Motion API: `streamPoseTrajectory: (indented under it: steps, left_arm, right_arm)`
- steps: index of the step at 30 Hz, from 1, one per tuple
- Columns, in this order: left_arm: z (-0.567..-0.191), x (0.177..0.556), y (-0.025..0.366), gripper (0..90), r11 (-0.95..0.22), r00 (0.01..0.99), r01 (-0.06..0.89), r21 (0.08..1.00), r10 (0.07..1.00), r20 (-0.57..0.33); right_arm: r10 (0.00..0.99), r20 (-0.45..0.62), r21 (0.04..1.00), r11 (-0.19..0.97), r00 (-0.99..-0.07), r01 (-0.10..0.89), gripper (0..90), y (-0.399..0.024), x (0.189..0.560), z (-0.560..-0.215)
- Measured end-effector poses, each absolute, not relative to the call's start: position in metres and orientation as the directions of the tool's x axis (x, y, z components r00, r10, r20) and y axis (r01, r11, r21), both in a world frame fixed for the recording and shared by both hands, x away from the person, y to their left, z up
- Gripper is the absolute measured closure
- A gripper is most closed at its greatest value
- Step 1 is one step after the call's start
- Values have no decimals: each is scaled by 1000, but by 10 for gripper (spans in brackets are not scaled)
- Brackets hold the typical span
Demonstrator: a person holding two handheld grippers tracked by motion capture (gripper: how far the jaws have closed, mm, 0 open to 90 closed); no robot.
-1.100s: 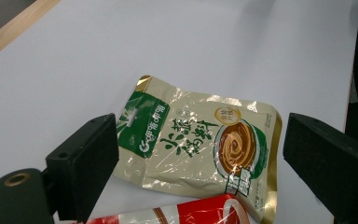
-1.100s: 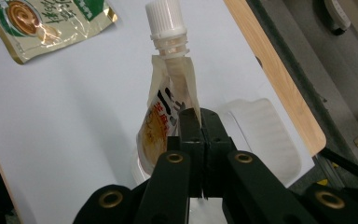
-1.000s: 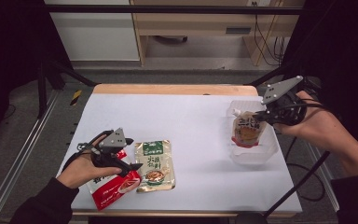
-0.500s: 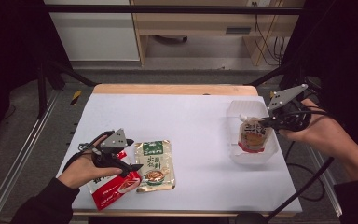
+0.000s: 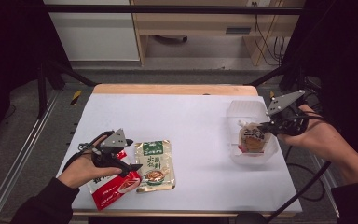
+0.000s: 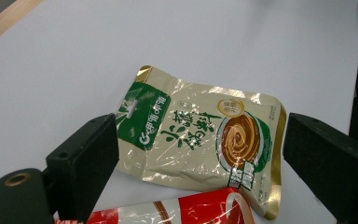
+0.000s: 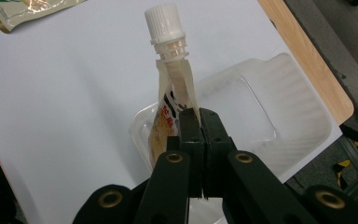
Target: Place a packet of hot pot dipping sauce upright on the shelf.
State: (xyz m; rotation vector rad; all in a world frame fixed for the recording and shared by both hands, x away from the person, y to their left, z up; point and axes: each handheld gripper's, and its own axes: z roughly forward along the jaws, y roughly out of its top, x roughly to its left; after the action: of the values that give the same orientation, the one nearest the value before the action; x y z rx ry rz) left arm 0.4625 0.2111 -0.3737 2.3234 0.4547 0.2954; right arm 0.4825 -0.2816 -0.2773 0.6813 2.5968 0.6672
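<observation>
White table [image 5: 200, 121] open mid-surface.

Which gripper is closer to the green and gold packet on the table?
Left. The left gripper is open just beside the green and gold packet, whose face lies between its jaws in the left gripper view. The right gripper is far across the table, shut on a spouted pouch.

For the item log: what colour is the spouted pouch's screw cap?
White; the cap shows best in the right gripper view.
</observation>
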Motion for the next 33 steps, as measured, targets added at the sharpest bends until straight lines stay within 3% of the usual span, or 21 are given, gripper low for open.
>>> streamPoseTrajectory:
  steps: [33]
  left_arm:
    - [-377,464,213,104,-673,909,245,698,410,76]
  right_arm:
    - [530,-194,476,787,-825,393,869,-281,485,-321]
